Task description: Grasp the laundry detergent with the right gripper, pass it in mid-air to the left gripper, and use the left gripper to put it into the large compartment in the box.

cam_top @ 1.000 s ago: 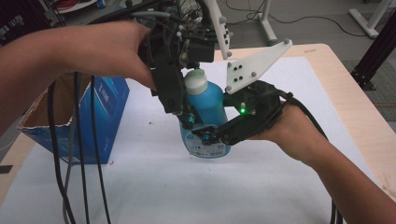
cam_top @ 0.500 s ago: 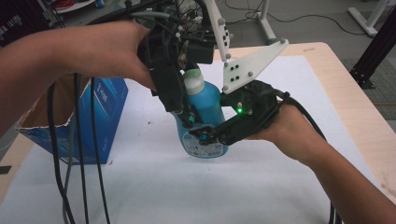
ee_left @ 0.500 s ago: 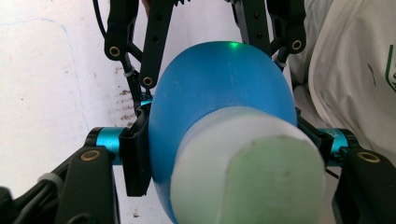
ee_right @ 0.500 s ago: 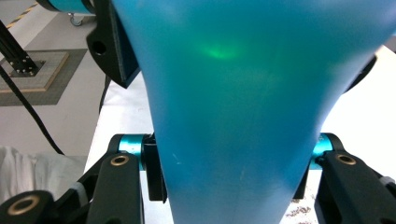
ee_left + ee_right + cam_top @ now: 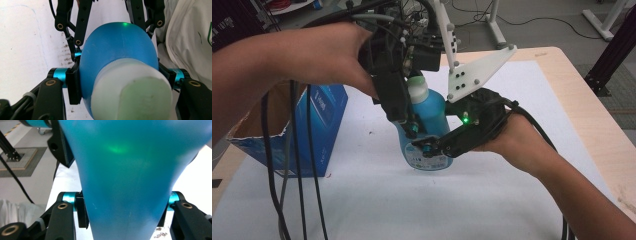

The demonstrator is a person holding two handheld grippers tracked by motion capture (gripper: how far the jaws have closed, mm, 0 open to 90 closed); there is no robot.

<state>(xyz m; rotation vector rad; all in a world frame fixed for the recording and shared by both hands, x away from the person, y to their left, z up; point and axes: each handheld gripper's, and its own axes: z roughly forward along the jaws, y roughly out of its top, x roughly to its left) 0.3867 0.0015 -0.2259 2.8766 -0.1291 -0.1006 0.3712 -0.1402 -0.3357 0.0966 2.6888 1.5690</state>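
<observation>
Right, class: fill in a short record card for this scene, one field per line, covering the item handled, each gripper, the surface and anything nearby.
Item: blue bottle with pale cap, upright
Left gripper: jaws have just closed; pads press the bottle's sides below the cap
Right gripper: shut on the bottle's lower body
Surface: white sheet on a wooden table
Nearby: open blue carton beside the bottle

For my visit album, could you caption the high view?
Two hand-held tongs, left and right, clamp one blue bottle upright on the white table.
</observation>
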